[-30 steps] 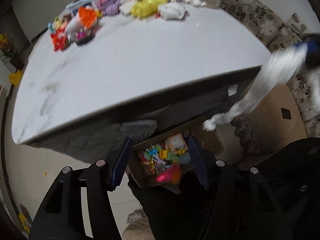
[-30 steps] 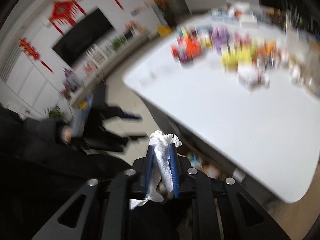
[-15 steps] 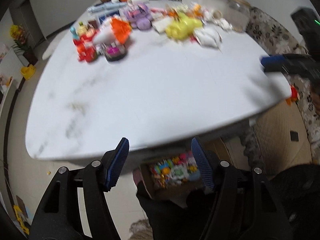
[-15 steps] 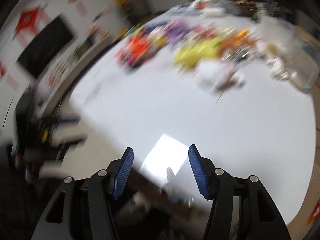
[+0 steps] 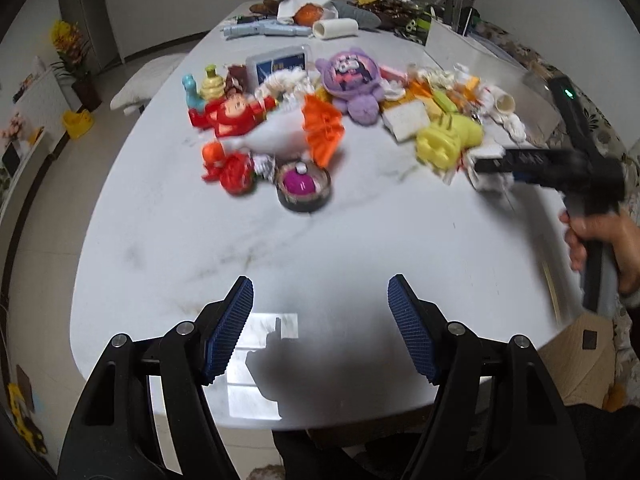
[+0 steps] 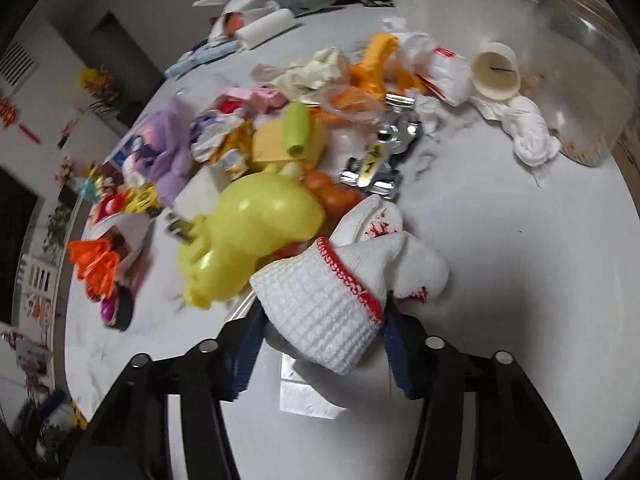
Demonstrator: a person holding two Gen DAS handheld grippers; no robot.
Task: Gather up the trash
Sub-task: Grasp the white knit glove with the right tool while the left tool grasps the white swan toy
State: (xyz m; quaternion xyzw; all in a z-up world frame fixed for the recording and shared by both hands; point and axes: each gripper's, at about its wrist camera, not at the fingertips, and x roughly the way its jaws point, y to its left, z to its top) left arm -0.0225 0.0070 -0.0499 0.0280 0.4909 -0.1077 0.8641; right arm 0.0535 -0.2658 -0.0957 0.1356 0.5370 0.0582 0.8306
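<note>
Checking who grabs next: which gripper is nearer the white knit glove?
Right. The right gripper has the glove between its closing jaws at the pile's near edge. The left gripper hangs open over bare table, well short of the pile.

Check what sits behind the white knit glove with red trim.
A yellow plastic toy and orange beads sit against the glove; a silver toy car lies beyond. Whatever is under the glove is covered.

My home living room, white marble-topped table (image 5: 320, 240) heaped with toys, floral-patterned sofa (image 5: 600, 120), potted yellow flowers (image 5: 68, 46), tiled floor (image 5: 36, 220)
</note>
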